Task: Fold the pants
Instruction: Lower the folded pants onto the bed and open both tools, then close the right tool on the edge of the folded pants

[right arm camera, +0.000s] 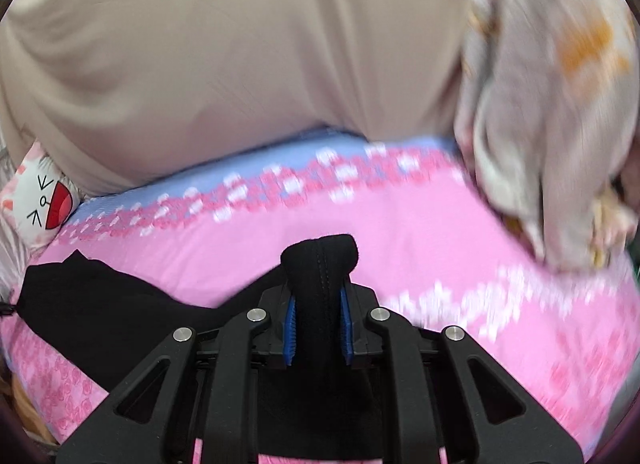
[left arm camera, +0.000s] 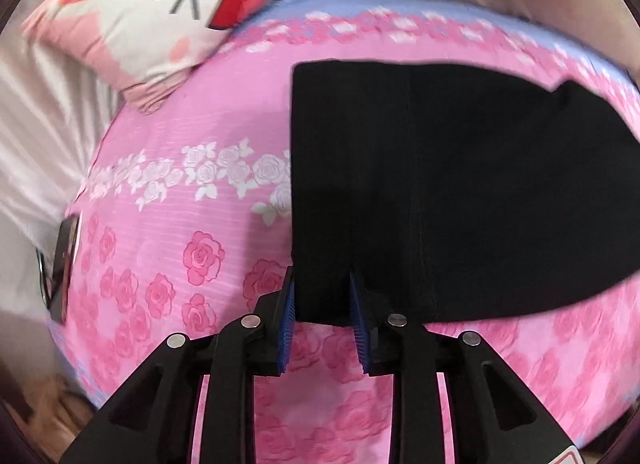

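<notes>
black pants (left arm camera: 460, 191) on pink rose sheet (left arm camera: 192, 135), both left gripper (left arm camera: 322, 312) and right gripper (right arm camera: 319, 324) pinching them.

The pants (left arm camera: 460, 191) are matt black knit cloth on a smooth printed cotton bed sheet (left arm camera: 200, 135), and each claw is matt black plastic with ribbed blue pads (right arm camera: 291, 330).

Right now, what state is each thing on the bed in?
Pants: black, spread flat on the sheet, gripped at two spots.
Left gripper: fingers shut on the pants' near edge.
Right gripper: fingers shut on a bunched fold.
Pillow: lying at the sheet's far corner.
</notes>
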